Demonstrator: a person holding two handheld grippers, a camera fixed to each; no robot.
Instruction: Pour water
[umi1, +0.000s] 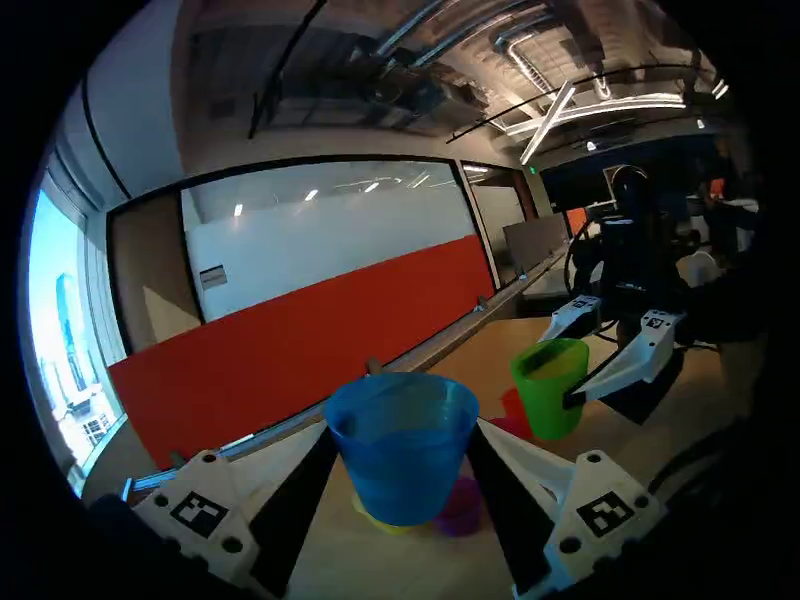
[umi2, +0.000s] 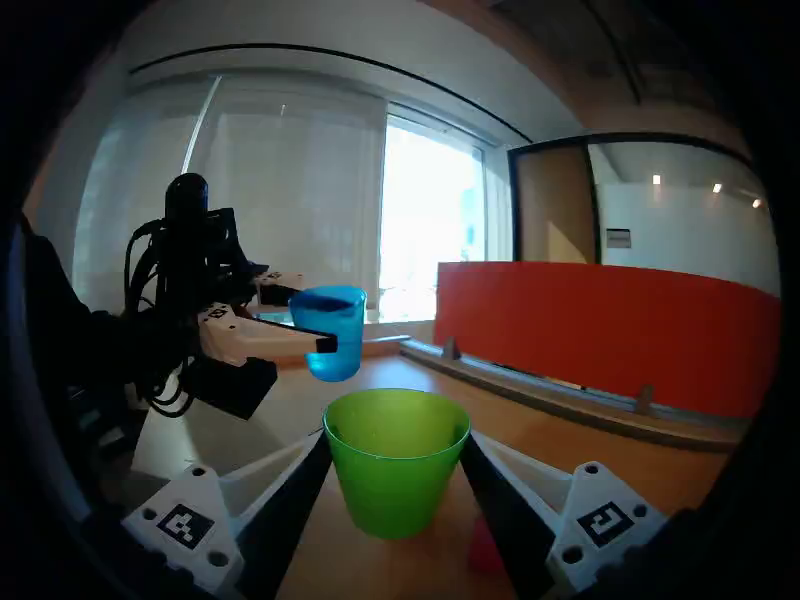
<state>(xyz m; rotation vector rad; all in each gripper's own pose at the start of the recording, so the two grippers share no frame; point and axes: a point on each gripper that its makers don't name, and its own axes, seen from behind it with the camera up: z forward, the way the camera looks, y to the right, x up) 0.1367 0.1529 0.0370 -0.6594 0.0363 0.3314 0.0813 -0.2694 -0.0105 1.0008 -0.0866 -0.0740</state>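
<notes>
A translucent blue cup (umi1: 402, 445) stands upright between the fingers of my left gripper (umi1: 402, 470), which is shut on it and holds it above the wooden table (umi1: 500, 350). Farther right in the left gripper view, my right gripper (umi1: 590, 365) is shut on a green cup (umi1: 550, 385). The right gripper view has the green cup (umi2: 396, 460) upright in my right gripper (umi2: 396, 480), with the blue cup (umi2: 330, 330) held higher in the left gripper (umi2: 300, 335) at the left. Whether either cup holds water, I cannot tell.
Small purple (umi1: 460, 505), yellow (umi1: 375, 515) and red (umi1: 515, 410) cups lie on the table below the held cups; a red cup (umi2: 485, 545) also sits under the green one. A red partition (umi1: 300, 340) with a rail runs along the table's far edge.
</notes>
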